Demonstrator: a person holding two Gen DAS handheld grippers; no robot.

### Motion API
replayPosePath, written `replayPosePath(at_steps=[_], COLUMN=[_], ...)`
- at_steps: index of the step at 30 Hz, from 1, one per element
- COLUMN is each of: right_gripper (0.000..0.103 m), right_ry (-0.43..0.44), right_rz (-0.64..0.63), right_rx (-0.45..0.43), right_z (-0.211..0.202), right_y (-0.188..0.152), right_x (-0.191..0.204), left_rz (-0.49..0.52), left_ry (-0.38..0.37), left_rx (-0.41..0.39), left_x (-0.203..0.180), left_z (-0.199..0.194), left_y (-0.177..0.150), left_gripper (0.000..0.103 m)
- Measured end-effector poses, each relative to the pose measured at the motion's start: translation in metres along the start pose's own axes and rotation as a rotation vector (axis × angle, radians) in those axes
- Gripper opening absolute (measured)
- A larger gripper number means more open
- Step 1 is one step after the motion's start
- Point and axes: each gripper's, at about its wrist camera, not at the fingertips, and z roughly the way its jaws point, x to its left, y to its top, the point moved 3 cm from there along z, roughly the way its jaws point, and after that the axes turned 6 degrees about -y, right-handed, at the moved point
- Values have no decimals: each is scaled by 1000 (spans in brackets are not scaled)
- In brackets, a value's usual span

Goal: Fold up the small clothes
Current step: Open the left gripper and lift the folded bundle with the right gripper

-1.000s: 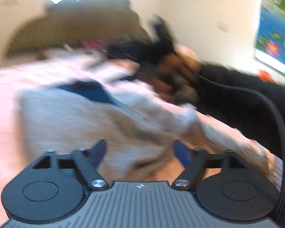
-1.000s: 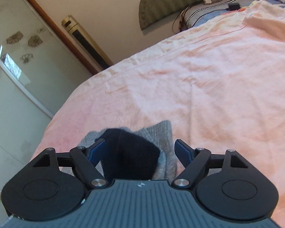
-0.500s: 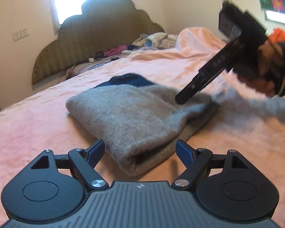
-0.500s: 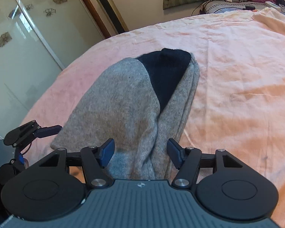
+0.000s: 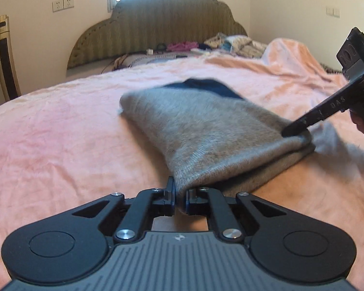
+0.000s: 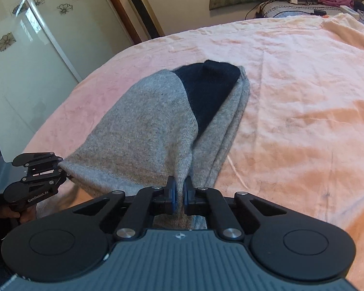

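A folded grey knit garment with a navy part at its far end lies on the pink blanket. My left gripper is shut on the garment's near corner, and the cloth rises from the bed into the pads. In the left wrist view my right gripper pinches the other near corner at the right. The right wrist view shows the right gripper shut on the grey garment below the navy part. My left gripper grips the edge at the left there.
A padded headboard stands at the far end, with cables, clothes and bedding piled below it. A tall gold tower unit and glass sliding doors stand beside the bed. A person's hand holds the left gripper.
Both grippers went from open to shut on the garment's near edge, one at each corner. The right gripper came down onto its corner, and the edge now lifts slightly off the blanket.
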Motion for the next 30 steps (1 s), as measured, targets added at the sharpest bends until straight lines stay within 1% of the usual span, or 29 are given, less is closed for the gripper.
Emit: replayPosePath(at_steps=[1, 2, 3, 4, 5, 6, 7, 8, 9, 10, 11, 12, 13, 14, 15, 16, 17, 18, 19, 20, 21, 22, 24, 25, 26, 27, 28, 29, 30], right_gripper=[7, 8, 12, 31, 58, 71, 84, 83, 82, 82, 81, 79, 76, 75, 73, 49, 12, 12, 9, 5, 5, 5, 7, 22, 44, 61, 91, 96, 93], right_ry=[18, 22, 39, 65, 86, 93, 94, 102, 110, 123, 138, 141, 129, 108, 78, 60, 45, 24, 12, -6, 2, 28, 49, 56, 52, 40, 24, 18, 38], right_rz=[-2, 10, 27, 47, 61, 74, 96, 122, 159, 198, 237, 274, 287, 281, 286, 284, 255, 208, 185, 190, 208, 240, 238, 241, 259, 283, 307, 328, 355], right_rx=[-10, -9, -8, -20, -56, -123, -178, -208, -227, -237, -233, -218, -199, -181, -158, -133, -109, -111, -113, -113, -123, -129, -137, -147, -168, -209, -256, -280, -257], right_z=[2, 2, 0, -4, -9, -17, -22, -22, -19, -12, -1, 14, 28, 43, 57, 71, 80, 82, 83, 83, 83, 81, 74, 68, 60, 50, 43, 40, 45], right_y=[-4, -1, 4, 10, 18, 28, 40, 51, 64, 78, 90, 101, 110, 116, 120, 121, 121, 118, 114, 110, 106, 101, 97, 97, 97, 98, 99, 99, 101], right_x=[0, 0, 0, 0, 0, -1, -4, -8, -14, -21, -27, -34, -37, -38, -40, -40, -37, -34, -37, -45, -54, -60, -55, -53, -53, -56, -61, -66, -73], left_rz=[7, 24, 34, 40, 40, 35, 26, 19, 17, 22, 34, 53, 66, 67, 52, 23, -12, -28, -25, -41, -67, -93, -166, -216, -275, -345, -424, -508, -600], left_ry=[-4, -16, -42, -91, -131, -163, -193, -214, -226, -222, -217, -222, -236, -255, -276, -282, -291, -306, -316, -334, -345, -356, -370, -376, -375, -368, -365, -365, -369], left_rx=[8, -3, -12, -32, -53, -71, -88, -108, -141, -174, -201, -224, -227, -199, -148, -95, -32, -6, -26, -27, -33, -51, -103, -141, -167, -175, -170, -153, -118], left_x=[-1, -3, -4, -4, -2, -1, 1, 1, 0, -3, -7, -13, -20, -27, -32, -33, -33, -32, -32, -30, -26, -22, -8, 3, 18, 33, 49, 64, 79], left_z=[2, -2, -7, -15, -22, -29, -33, -36, -37, -36, -32, -26, -18, -5, 11, 26, 42, 52, 50, 48, 45, 40, 28, 21, 18, 21, 28, 39, 54], left_y=[-4, -4, -2, 1, 3, 6, 10, 15, 22, 29, 36, 41, 46, 47, 47, 43, 37, 30, 29, 30, 30, 31, 35, 38, 44, 48, 52, 55, 57], left_gripper=[7, 7, 10, 11, 13, 16, 24, 30, 46, 68, 76, 79, 79, 79, 79, 79, 78, 78, 78, 78, 78, 78, 79, 79, 81, 83, 83, 83, 83])
